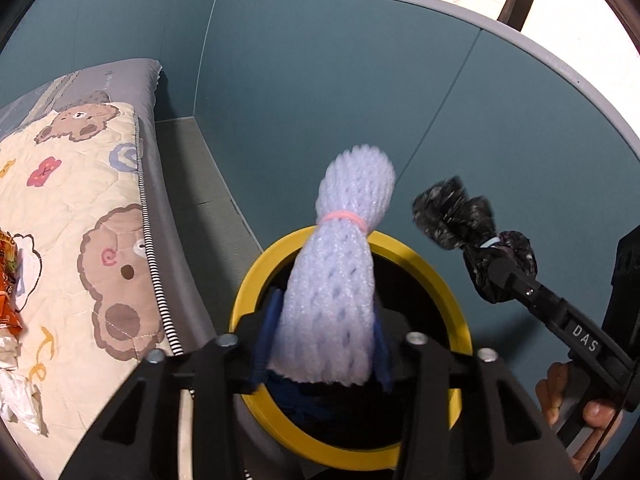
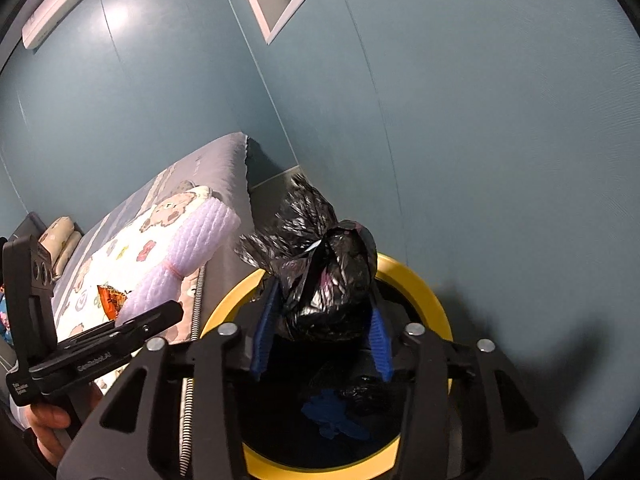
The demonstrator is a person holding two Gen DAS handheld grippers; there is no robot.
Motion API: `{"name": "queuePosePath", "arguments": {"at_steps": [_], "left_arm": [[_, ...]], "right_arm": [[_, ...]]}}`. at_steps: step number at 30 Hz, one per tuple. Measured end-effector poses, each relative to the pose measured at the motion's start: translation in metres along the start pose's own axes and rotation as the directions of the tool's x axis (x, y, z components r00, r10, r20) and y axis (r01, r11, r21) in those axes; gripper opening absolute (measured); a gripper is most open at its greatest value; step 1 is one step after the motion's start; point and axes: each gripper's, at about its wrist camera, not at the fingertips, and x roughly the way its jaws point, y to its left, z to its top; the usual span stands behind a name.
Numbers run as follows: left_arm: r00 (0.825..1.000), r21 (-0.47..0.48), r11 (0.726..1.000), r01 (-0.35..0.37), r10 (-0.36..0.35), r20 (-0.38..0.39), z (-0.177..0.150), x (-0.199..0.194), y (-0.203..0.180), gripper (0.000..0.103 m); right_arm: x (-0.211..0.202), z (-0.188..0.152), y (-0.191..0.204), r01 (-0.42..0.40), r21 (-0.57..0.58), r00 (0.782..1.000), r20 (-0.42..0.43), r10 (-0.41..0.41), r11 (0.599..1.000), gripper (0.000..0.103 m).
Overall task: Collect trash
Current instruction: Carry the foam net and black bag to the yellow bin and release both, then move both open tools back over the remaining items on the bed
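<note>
Only the right wrist view shows a blue glove (image 2: 334, 414) inside the yellow-rimmed bin (image 2: 416, 280), lower centre. The left gripper (image 1: 322, 344) clasps a lavender foam net (image 1: 340, 264) banded in pink; the right gripper (image 2: 320, 336) clasps a knotted black plastic bag (image 2: 328, 280). Both hang over the bin.

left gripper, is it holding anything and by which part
The white foam net sits between the left gripper's fingers by its cut lower end, over the yellow-rimmed bin; whether the pads actually press on it cannot be told.
</note>
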Motion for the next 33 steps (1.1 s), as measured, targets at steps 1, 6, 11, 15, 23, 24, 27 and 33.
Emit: {"name": "queuePosePath", "arguments": {"at_steps": [1,6,11,15,23,24,27,33], "left_arm": [[1.0,-0.004,1.0,-0.001,0.001,0.009,-0.001,-0.002,0.0,0.057],[1.0,-0.025,1.0,-0.005,0.006,0.025,-0.001,-0.01,0.003,0.068],[0.997,-0.041,0.998,-0.047,0.05,0.061,-0.006,-0.029,0.016,0.083],[0.99,-0.056,0.993,-0.107,0.111,0.082,-0.016,-0.047,0.034,0.087],[0.97,-0.1,0.976,-0.194,0.206,0.131,-0.029,-0.093,0.077,0.092],[0.965,-0.107,0.972,-0.209,0.222,0.141,-0.031,-0.102,0.085,0.092],[0.952,-0.131,0.962,-0.241,0.261,0.158,-0.034,-0.118,0.102,0.093],[0.924,-0.203,0.933,-0.297,0.335,0.185,-0.042,-0.155,0.142,0.095]], "right_arm": [[-0.003,-0.001,0.001,0.002,0.001,1.0,0.002,-0.002,1.0,0.046],[-0.012,-0.003,0.002,0.019,0.01,1.0,0.018,-0.019,1.0,0.055],[-0.021,-0.009,0.004,0.006,0.008,1.0,0.016,-0.006,1.0,0.059],[-0.019,-0.015,0.013,-0.023,0.002,1.0,-0.01,0.023,1.0,0.063],[-0.024,-0.024,0.057,-0.111,-0.076,0.994,-0.034,0.108,0.991,0.068],[-0.025,-0.025,0.068,-0.122,-0.097,0.992,-0.032,0.12,0.988,0.069],[-0.028,-0.027,0.093,-0.159,-0.136,0.987,-0.031,0.157,0.978,0.071],[-0.031,-0.034,0.144,-0.231,-0.21,0.973,-0.053,0.225,0.95,0.075]]}}
